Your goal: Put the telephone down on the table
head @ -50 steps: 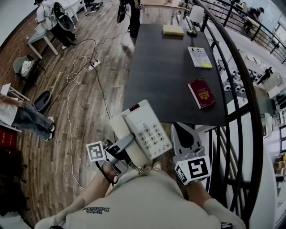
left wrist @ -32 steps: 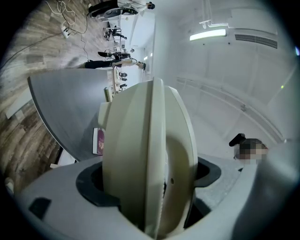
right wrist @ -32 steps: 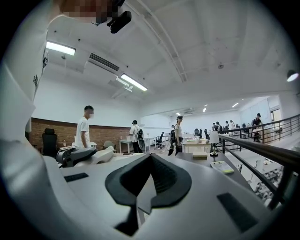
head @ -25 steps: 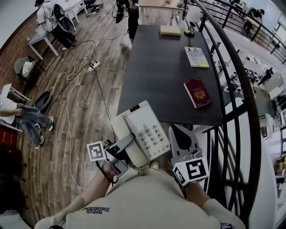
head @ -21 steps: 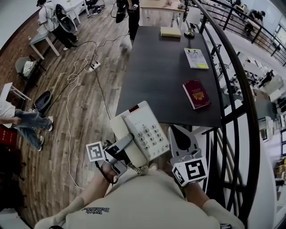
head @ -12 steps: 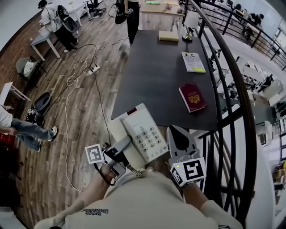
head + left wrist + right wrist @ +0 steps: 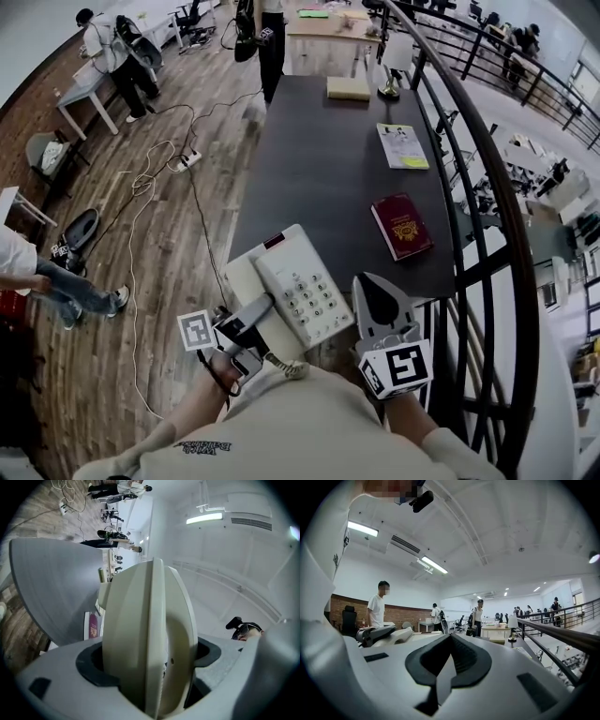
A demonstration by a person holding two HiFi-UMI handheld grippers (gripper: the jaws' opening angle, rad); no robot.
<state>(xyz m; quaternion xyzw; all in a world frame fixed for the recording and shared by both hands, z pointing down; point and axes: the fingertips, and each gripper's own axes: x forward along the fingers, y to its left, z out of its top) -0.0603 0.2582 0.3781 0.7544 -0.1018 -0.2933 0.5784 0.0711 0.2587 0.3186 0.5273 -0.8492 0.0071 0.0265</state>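
Note:
A cream push-button telephone [image 7: 292, 289] hangs tilted in the air at the near left corner of the long dark table [image 7: 319, 178], its handset on the left side. My left gripper [image 7: 246, 317] is shut on the telephone's near edge, low and to the left. In the left gripper view the telephone's edge [image 7: 150, 634] fills the space between the wide-set jaws of the left gripper [image 7: 151, 677]. My right gripper [image 7: 373, 287] is to the right of the telephone, shut with nothing in it. In the right gripper view its pads [image 7: 461, 660] meet, and the telephone [image 7: 389, 634] shows at the left.
On the table lie a red booklet [image 7: 401, 225], a leaflet [image 7: 402, 145], a yellowish pad [image 7: 349, 87] and a small lamp [image 7: 389, 66]. A black railing [image 7: 487, 187] runs along the table's right side. Cables [image 7: 150, 178] trail over the wooden floor, and people stand at the left.
Both grippers and the telephone have come forward toward the table's near end. The left grip on the telephone is unchanged and the right gripper has stayed shut.

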